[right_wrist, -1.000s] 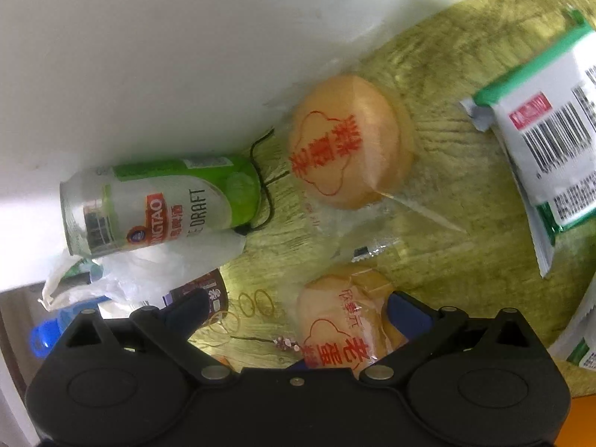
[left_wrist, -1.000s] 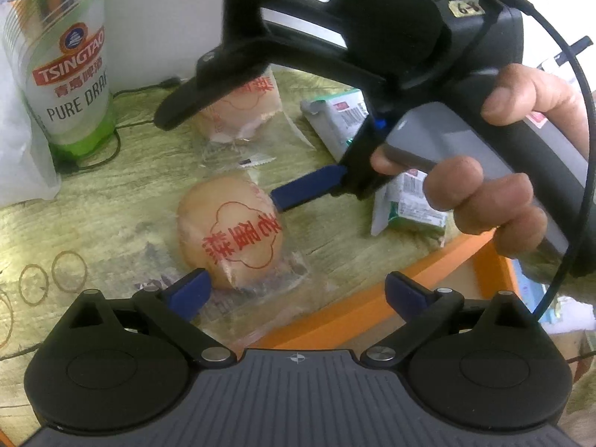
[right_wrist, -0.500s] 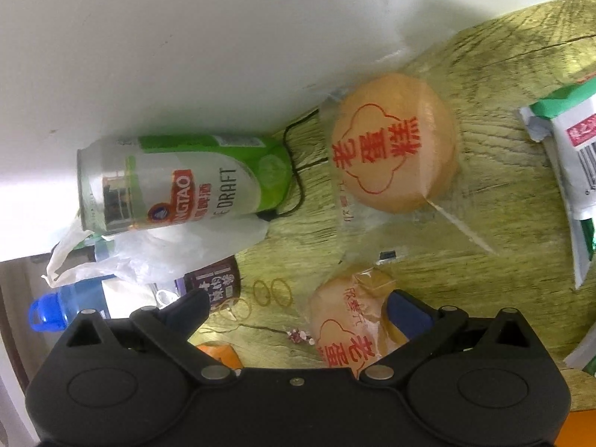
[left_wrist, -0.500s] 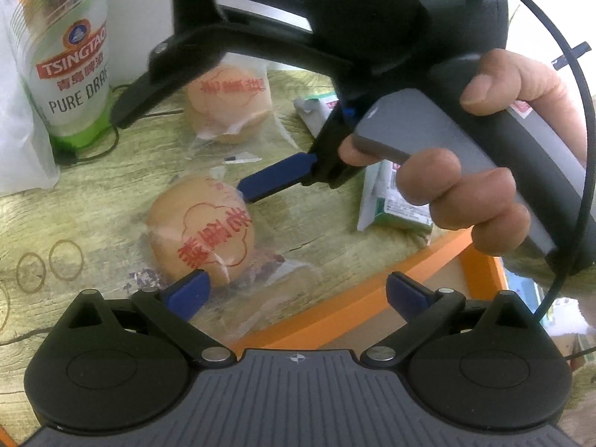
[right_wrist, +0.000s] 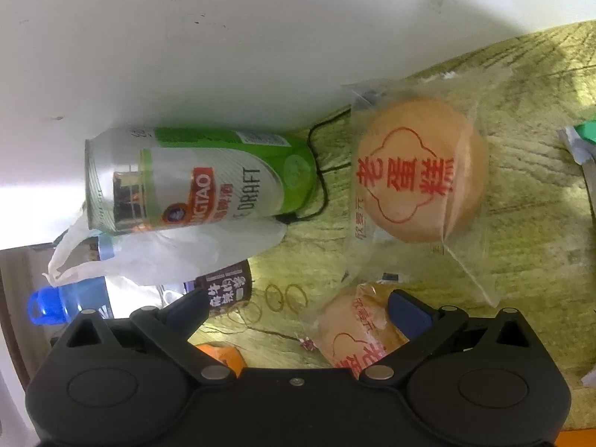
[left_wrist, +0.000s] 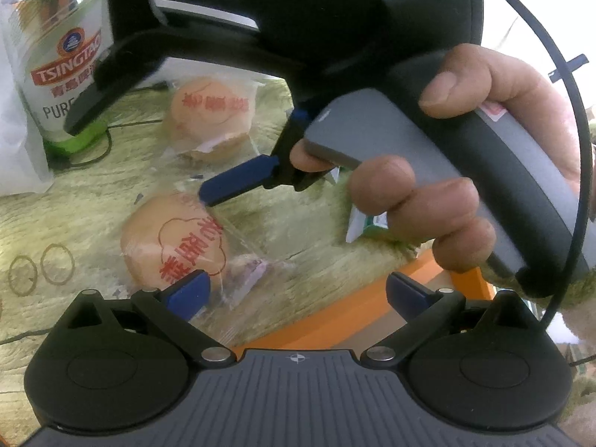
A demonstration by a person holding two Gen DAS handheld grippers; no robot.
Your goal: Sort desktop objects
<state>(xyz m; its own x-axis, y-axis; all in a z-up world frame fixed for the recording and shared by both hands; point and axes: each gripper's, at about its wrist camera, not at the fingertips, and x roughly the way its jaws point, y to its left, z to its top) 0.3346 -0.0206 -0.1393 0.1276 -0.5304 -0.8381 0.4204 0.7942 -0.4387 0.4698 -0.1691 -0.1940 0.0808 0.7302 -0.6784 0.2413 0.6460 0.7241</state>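
Both grippers spread wide, gripping nothing: left gripper (left_wrist: 296, 294) low over the desk (left_wrist: 305, 260), right gripper (right_wrist: 298, 309) above the near wrapped cake (right_wrist: 357, 331), itself half cut off behind its fingers (right_wrist: 408, 314). Green-and-white packet (left_wrist: 363, 223) mostly hidden by the hand (left_wrist: 465, 171) — only a corner visible. Seen from the right wrist alone — blue bottle (right_wrist: 48, 305); far cake (right_wrist: 421, 175) and beer can (right_wrist: 193, 178) plain, orange edge (left_wrist: 335, 320) clearer from the left.

Left wrist view looks low and close across the wood-grain tabletop (left_wrist: 305, 260); right wrist view looks down on it, rolled sideways. Both share the green-and-silver beer can (left_wrist: 56, 74) (right_wrist: 193, 178)
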